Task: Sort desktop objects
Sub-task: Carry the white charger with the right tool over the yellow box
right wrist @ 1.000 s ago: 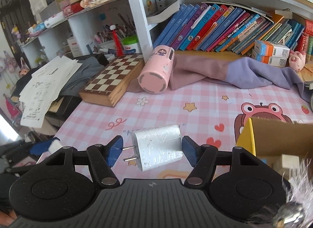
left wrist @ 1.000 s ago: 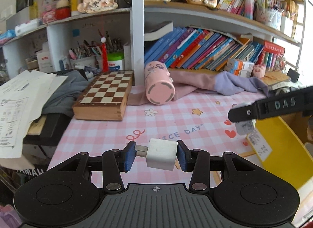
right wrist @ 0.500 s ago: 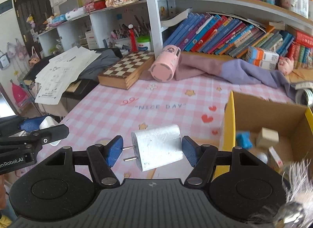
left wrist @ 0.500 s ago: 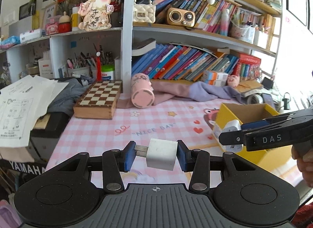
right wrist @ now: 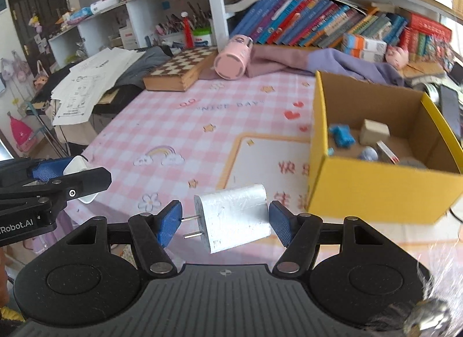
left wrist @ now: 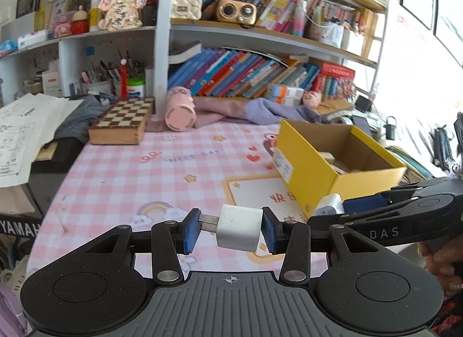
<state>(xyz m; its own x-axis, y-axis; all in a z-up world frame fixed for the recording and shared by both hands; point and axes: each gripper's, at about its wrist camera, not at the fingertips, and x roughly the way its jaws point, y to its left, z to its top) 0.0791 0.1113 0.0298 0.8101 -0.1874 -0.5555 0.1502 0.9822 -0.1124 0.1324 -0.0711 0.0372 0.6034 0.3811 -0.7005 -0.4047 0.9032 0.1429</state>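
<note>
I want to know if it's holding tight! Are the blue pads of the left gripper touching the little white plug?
Touching. The left wrist view shows the left gripper clamping the small white charger: one pad presses its body, the other meets its prongs, no gap.

— Look at the left gripper (left wrist: 231, 230): its two blue pads are clamped on a small white plug (left wrist: 239, 232), prongs against the left pad, flat back against the right one.

— And the right gripper (right wrist: 226, 222)?

— Same idea, wider apart. A bigger white charger (right wrist: 235, 218) sits between the fingers, prongs at the left pad, its back at the right pad. A hand (left wrist: 439, 261) holds that gripper's handle, just right of the left one's fingers.
</note>
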